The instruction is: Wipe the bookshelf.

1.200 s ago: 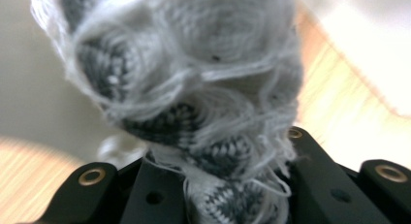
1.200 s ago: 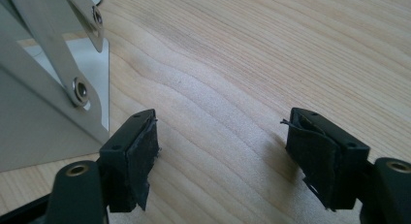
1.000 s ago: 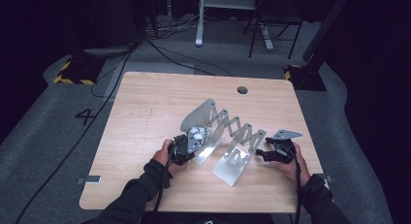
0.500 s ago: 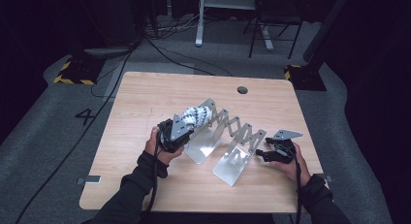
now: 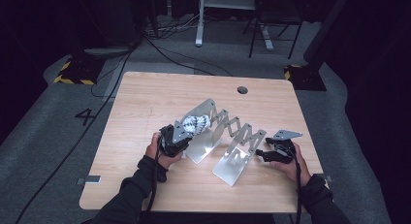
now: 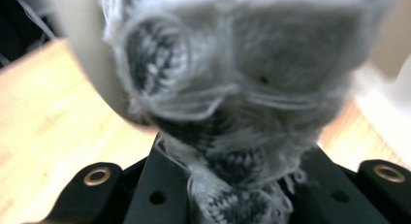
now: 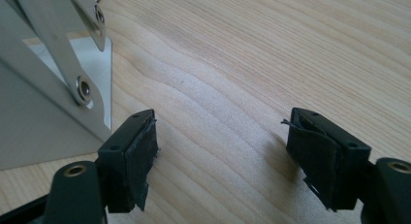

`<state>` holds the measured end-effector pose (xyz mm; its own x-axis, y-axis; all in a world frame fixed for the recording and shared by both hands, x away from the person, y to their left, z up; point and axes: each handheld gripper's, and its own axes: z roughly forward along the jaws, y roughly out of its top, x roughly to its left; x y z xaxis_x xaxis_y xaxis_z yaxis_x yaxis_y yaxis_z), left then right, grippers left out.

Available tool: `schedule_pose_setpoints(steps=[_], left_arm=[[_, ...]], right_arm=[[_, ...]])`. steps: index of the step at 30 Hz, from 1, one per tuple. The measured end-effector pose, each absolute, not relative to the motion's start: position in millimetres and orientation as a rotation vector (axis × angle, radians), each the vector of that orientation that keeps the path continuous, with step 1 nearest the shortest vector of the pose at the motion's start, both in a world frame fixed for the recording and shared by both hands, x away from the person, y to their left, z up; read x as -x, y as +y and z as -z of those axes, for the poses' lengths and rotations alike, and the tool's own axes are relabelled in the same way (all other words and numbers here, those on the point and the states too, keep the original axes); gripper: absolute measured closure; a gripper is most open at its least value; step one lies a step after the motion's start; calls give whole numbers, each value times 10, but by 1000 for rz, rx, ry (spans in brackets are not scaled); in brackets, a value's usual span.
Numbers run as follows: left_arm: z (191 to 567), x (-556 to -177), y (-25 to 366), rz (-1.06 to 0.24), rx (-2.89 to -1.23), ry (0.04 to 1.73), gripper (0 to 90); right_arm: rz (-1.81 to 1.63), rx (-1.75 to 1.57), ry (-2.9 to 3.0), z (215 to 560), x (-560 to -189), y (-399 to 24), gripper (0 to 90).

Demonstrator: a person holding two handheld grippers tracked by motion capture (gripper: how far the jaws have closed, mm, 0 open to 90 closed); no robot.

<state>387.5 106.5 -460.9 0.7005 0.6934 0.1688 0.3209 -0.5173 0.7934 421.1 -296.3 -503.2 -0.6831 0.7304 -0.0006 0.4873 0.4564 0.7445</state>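
Note:
A grey-and-white knitted cloth is bunched up at the left end plate of a folding metal scissor rack on the wooden table. My left gripper is shut on this cloth and holds it against the plate's upper edge. In the left gripper view the knit covers the jaws of the left gripper, blurred and very close. My right gripper rests low by the rack's right end plate. In the right gripper view the right gripper stands open over bare wood, with the rack just to its left.
A round cable hole sits near the table's far edge. Beyond the table are a grey floor with cables and desk legs. Bare wood lies ahead of the right gripper.
My left gripper has carried the knitted cloth away from the person and slightly up, from the rack's front to the top of its left end plate. The right gripper has not moved.

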Motion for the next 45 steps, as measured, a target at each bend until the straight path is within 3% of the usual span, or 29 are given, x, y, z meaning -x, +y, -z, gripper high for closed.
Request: schedule_pose_setpoints(steps=[9, 14, 32, 45], left_arm=[[4964, -3932, 939, -502, -2223, 842, 773], [4955, -3938, 839, -519, -2221, 840, 775], [4238, -3888, 796, -693, -1942, 843, 776], [4663, -3950, 797, -640, -2081, 925, 777]], right_arm=[[-1066, -1029, 2396, 5031, -4213, -2962, 269], [-1067, -1029, 2397, 5031, -4213, -2962, 269], [-1067, -1025, 2397, 5032, -4215, -2961, 268], [-1067, -1027, 2396, 5032, -4215, -2959, 268]])
